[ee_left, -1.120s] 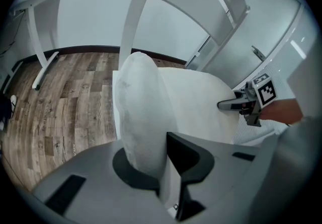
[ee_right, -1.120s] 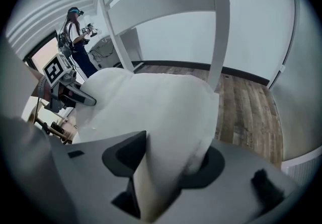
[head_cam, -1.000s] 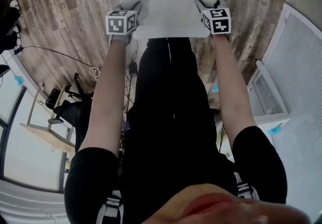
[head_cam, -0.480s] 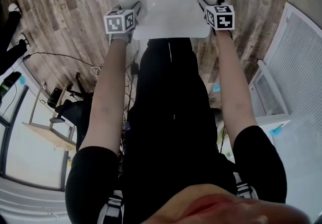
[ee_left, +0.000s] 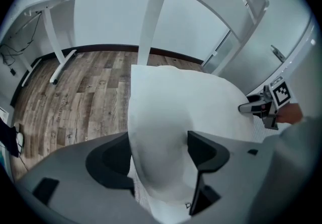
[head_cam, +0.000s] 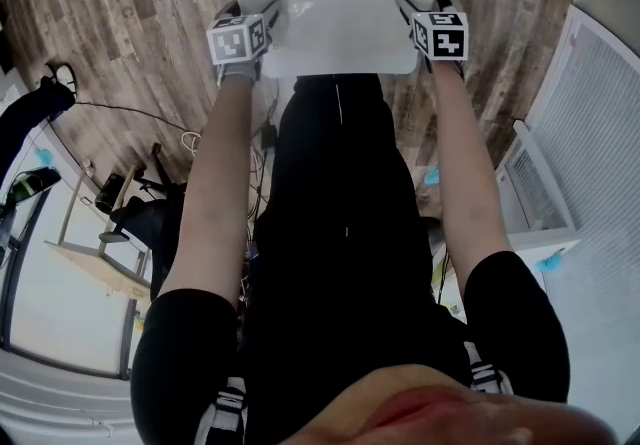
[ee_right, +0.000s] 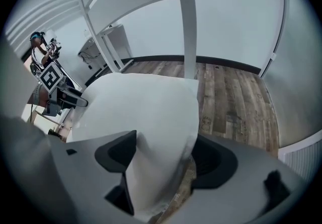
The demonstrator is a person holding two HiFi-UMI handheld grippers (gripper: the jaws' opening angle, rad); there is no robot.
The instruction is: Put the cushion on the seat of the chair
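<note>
Jaws on both tongs have just been opening and stand wide: the left gripper (head_cam: 252, 13) and right gripper (head_cam: 420, 3) each straddle a near corner of the plump white fabric cushion (head_cam: 335, 3) without clamping it. It lies flat before the person's legs, with a white chair upright (ee_left: 153, 16) rising behind it.

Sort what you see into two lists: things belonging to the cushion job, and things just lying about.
Job: cushion, chair, left claw, right claw (both have just been opening, cushion between their jaws).
Lying about: desk, cable.
</note>
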